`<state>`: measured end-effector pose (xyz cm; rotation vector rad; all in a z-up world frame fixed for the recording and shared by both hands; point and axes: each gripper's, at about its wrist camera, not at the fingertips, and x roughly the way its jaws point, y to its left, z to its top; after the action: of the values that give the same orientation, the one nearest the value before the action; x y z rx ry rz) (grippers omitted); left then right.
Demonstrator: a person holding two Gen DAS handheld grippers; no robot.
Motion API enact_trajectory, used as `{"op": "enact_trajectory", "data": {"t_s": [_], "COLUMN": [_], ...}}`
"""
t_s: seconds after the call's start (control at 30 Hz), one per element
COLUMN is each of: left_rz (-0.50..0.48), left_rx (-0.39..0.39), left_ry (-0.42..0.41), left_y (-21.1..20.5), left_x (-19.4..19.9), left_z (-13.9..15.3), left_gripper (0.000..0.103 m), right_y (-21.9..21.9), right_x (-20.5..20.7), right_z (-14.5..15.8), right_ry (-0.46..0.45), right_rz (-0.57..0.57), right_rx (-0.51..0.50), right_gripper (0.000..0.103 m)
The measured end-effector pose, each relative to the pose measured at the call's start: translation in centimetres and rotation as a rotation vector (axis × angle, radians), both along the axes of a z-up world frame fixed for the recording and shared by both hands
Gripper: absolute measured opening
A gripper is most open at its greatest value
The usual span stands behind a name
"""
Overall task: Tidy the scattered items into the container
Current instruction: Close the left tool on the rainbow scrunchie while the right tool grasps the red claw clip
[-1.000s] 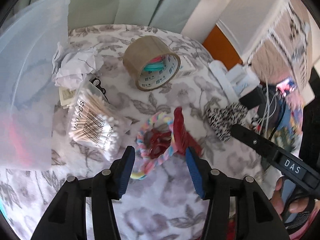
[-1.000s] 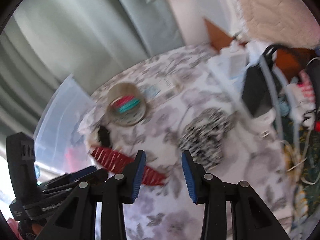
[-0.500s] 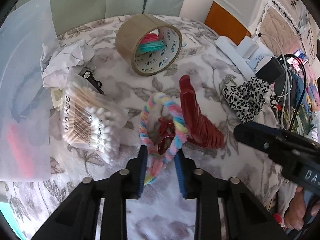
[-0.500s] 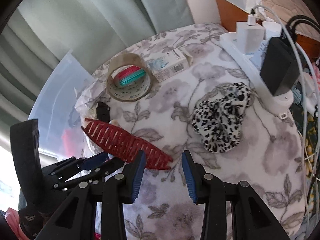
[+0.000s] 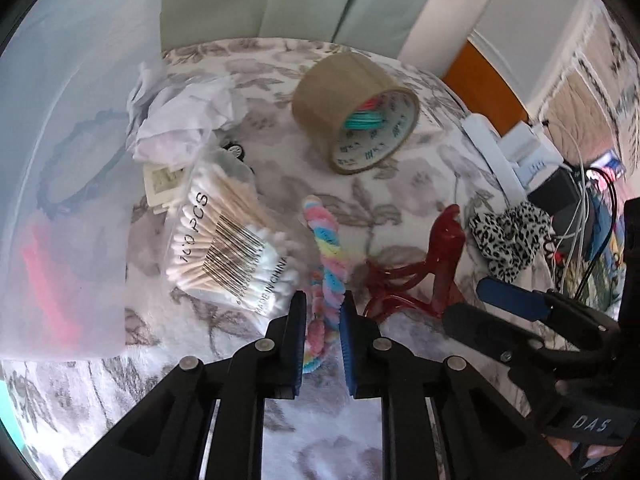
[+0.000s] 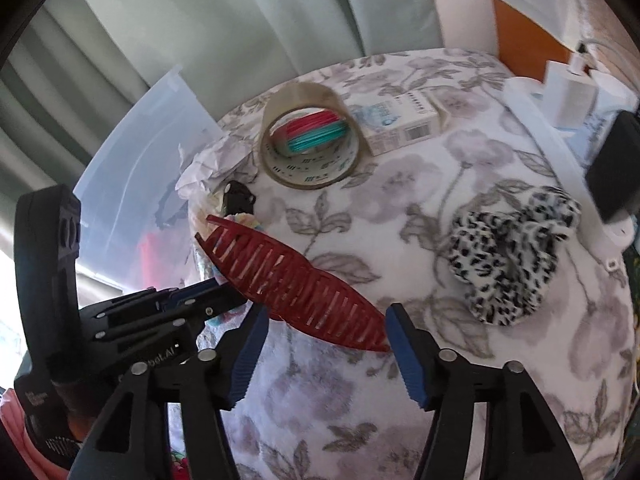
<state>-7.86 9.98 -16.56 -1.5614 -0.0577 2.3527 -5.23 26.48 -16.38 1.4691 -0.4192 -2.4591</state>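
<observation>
1. The left gripper (image 5: pixel 322 322) was open a moment ago; now it is closing on the rainbow hair tie (image 5: pixel 329 268), low in the frame's middle.
2. The right gripper (image 6: pixel 324 330) is opening around the red hair clip (image 6: pixel 292 274).
3. The clear box (image 5: pixel 68 168) is waiting at the left.

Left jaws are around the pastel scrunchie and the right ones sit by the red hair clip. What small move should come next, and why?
Probably lift the left gripper toward the clear container. Its jaws are closing with the pastel scrunchie pinched between them, while the right gripper is opening around the red hair clip and grips nothing yet.
</observation>
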Motion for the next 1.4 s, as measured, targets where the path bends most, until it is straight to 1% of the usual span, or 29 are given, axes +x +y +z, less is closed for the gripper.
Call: {"op": "enact_trajectory", "data": {"t_s": [0.1,0.27,0.57,0.8,0.87,0.93,1.1,1.17,1.2,1.4], "left_rz": [0.006,0.023,0.056,0.059,0.052,0.049,0.053,0.055,0.057,0.062], "left_rx": [0.007,0.008,0.042,0.056,0.054,0.055,0.056,0.057,0.057,0.062], "left_ry": [-0.003,-0.020,-0.036,-0.037,-0.035,-0.034,-0.030,-0.026,-0.024,-0.015], "left_y": [0.0,-0.2,-1.1,-1.3,-1.1,-1.0,-1.0,-1.0,-1.0,-1.3], "left_x": [-0.4,-1.3,-2.3,-2.3,-2.1,-1.9,-1.4,-1.2,-1.0,0.1], "left_z": [-0.2,-1.0,-1.8,-1.8,-1.7,-1.7,-1.3,-1.1,-0.9,-0.1], "left_gripper": [0.018,0.017,0.017,0.016,0.015,0.013,0.012,0.011,0.011,0.010], "right_y": [-0.6,-1.3,-1.3,-1.3,-1.2,-1.1,-0.7,-0.3,-0.2,0.5], "right_x": [-0.6,-1.8,-3.2,-3.2,-3.0,-2.7,-2.1,-1.8,-1.7,-0.5], "right_z": [-0.3,-1.0,-2.1,-2.3,-2.2,-2.1,-1.5,-1.2,-1.1,-0.1], "right_ry": [0.001,-0.008,-0.037,-0.047,-0.047,-0.044,-0.040,-0.040,-0.040,-0.030], "right_rz": [0.021,0.042,0.055,0.047,0.042,0.035,0.016,0.002,-0.004,-0.040], "right_rx": [0.007,0.031,-0.004,-0.019,-0.027,-0.033,-0.042,-0.053,-0.057,-0.064], "right_gripper": [0.068,0.068,0.068,0.067,0.062,0.059,0.050,0.041,0.039,0.038]}}
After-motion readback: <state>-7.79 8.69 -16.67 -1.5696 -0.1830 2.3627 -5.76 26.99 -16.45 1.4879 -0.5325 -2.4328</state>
